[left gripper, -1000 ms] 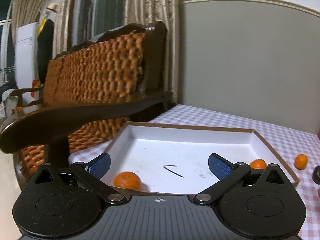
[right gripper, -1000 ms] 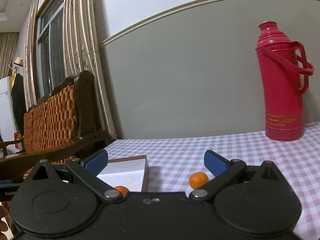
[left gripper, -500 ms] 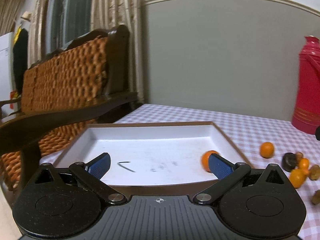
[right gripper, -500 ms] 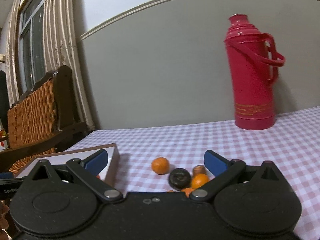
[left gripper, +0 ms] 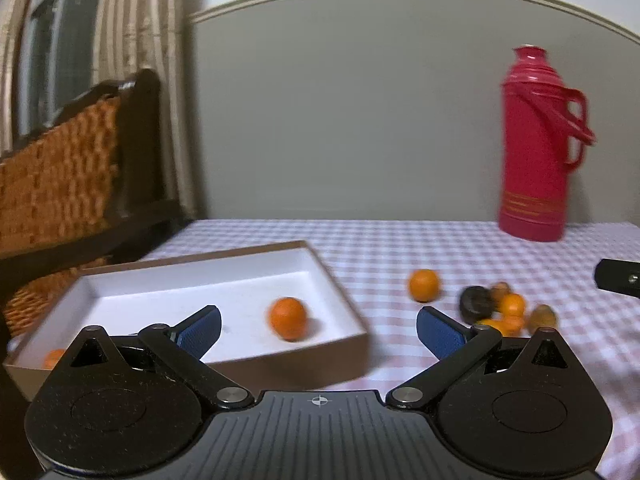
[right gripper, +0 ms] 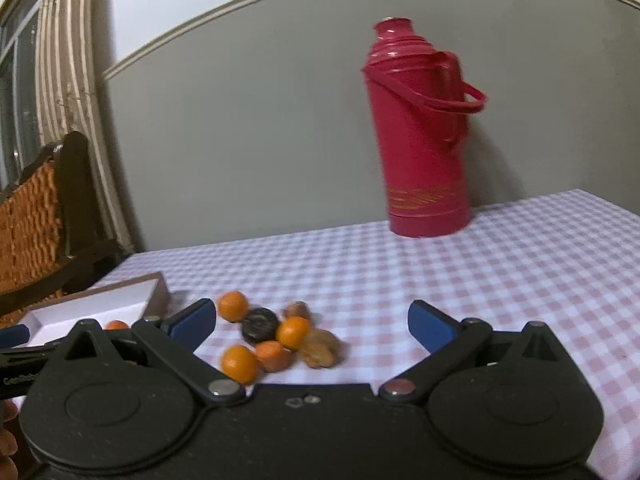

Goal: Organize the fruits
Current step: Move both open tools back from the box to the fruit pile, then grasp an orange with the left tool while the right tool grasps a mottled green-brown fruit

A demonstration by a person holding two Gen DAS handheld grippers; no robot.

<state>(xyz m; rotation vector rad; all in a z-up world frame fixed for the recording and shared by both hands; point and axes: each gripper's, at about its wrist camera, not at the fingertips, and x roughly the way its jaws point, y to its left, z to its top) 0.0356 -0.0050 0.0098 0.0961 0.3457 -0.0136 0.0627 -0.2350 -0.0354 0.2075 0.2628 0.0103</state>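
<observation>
A white tray with a brown rim lies on the checked tablecloth at the left. It holds an orange near its right side and another at its near left corner. A lone orange and a cluster of small oranges, brownish fruits and a dark round fruit lie right of the tray. My left gripper is open and empty, over the tray's right edge. My right gripper is open and empty, just before the cluster, whose dark fruit sits between its fingers.
A red thermos stands at the back of the table by the grey wall; it also shows in the right wrist view. A dark wooden chair with a woven back stands left of the table. The right gripper's tip shows at the left view's right edge.
Both views have swung right. The tray has slid left in the left view and the thermos has come in. The fruit cluster now lies between the right gripper's fingers.
</observation>
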